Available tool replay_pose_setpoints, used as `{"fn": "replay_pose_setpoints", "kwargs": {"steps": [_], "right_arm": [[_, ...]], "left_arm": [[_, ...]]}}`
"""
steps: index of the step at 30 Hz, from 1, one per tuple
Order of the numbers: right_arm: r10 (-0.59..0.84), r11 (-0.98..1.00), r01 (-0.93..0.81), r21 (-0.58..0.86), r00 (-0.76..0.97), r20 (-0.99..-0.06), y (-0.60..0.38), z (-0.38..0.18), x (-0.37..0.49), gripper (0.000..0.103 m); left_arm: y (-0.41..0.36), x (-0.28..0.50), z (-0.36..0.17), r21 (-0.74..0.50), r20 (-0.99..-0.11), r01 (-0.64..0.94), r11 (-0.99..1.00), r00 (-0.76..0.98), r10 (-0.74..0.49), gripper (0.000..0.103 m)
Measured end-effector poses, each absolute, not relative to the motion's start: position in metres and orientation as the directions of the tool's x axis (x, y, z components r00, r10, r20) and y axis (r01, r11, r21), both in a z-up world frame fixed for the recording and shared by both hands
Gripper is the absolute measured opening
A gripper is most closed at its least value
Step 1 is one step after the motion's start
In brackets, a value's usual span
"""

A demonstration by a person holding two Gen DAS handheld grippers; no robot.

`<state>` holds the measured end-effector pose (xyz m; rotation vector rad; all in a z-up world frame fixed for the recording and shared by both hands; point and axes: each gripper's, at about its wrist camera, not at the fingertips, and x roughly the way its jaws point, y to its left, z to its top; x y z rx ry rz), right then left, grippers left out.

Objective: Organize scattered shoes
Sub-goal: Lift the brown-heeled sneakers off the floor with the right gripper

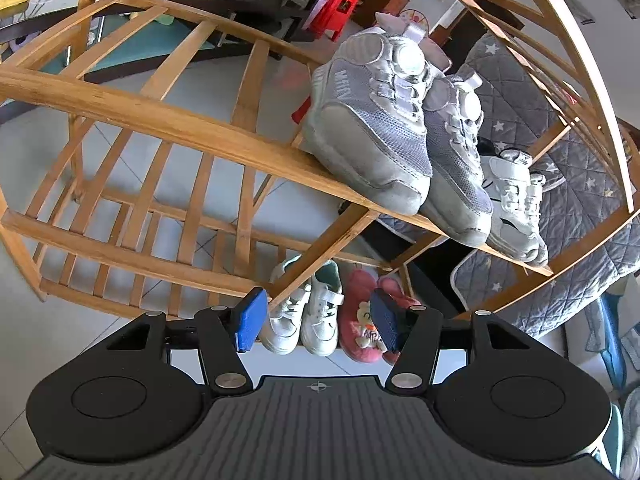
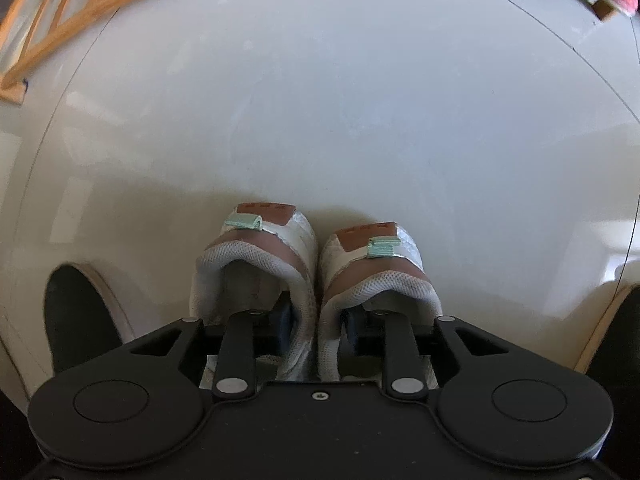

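Over the floor, my right tongs pinch the touching inner walls of a white sneaker pair, one finger inside each. My left tongs hang released. Next: carry the pair to the bamboo rack at eleven o'clock.

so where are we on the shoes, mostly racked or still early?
Mostly racked. Done: grey sneakers and small white sneakers sit paired on a middle shelf of the wooden rack; white strap shoes and pink slippers sit below. In hand: right gripper pinches the inner walls of a white pair above the floor. Left: shelving it. Left gripper is open, empty.
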<state>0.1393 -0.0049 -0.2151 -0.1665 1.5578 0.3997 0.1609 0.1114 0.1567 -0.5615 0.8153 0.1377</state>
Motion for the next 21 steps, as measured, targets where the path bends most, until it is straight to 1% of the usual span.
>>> {"fn": "replay_pose_setpoints", "kwargs": {"steps": [3, 6, 9, 15, 17, 18, 19, 21], "right_arm": [[0.142, 0.917, -0.372, 0.143, -0.031, -0.989, -0.002, -0.213, 0.140, 0.030], [0.160, 0.905, -0.397, 0.149, -0.006, -0.987, -0.005, -0.209, 0.135, 0.025], [0.163, 0.903, -0.406, 0.139, 0.024, -0.986, -0.011, -0.202, 0.134, 0.023], [0.169, 0.911, -0.399, 0.101, 0.140, -0.976, -0.018, -0.191, 0.132, 0.021], [0.175, 0.915, -0.393, 0.090, 0.186, -0.967, -0.025, -0.179, 0.136, 0.020], [0.178, 0.919, -0.386, 0.084, 0.214, -0.960, -0.028, -0.172, 0.138, 0.017], [0.186, 0.919, -0.386, 0.079, 0.248, -0.951, -0.030, -0.163, 0.140, 0.002], [0.210, 0.916, -0.395, 0.070, 0.323, -0.923, -0.033, -0.144, 0.144, 0.000]], "left_arm": [[0.112, 0.161, 0.156, -0.419, -0.724, -0.329, 0.846, 0.683, -0.093, 0.058], [0.113, 0.161, 0.157, -0.427, -0.722, -0.335, 0.840, 0.685, -0.094, 0.058], [0.112, 0.162, 0.159, -0.435, -0.716, -0.331, 0.837, 0.691, -0.099, 0.058], [0.106, 0.164, 0.161, -0.443, -0.711, -0.321, 0.837, 0.695, -0.110, 0.058], [0.103, 0.166, 0.161, -0.442, -0.711, -0.316, 0.839, 0.695, -0.113, 0.058], [0.100, 0.167, 0.161, -0.441, -0.711, -0.314, 0.841, 0.694, -0.114, 0.058], [0.098, 0.168, 0.161, -0.439, -0.712, -0.311, 0.843, 0.693, -0.115, 0.058], [0.094, 0.170, 0.160, -0.435, -0.715, -0.305, 0.847, 0.689, -0.119, 0.058]]}}
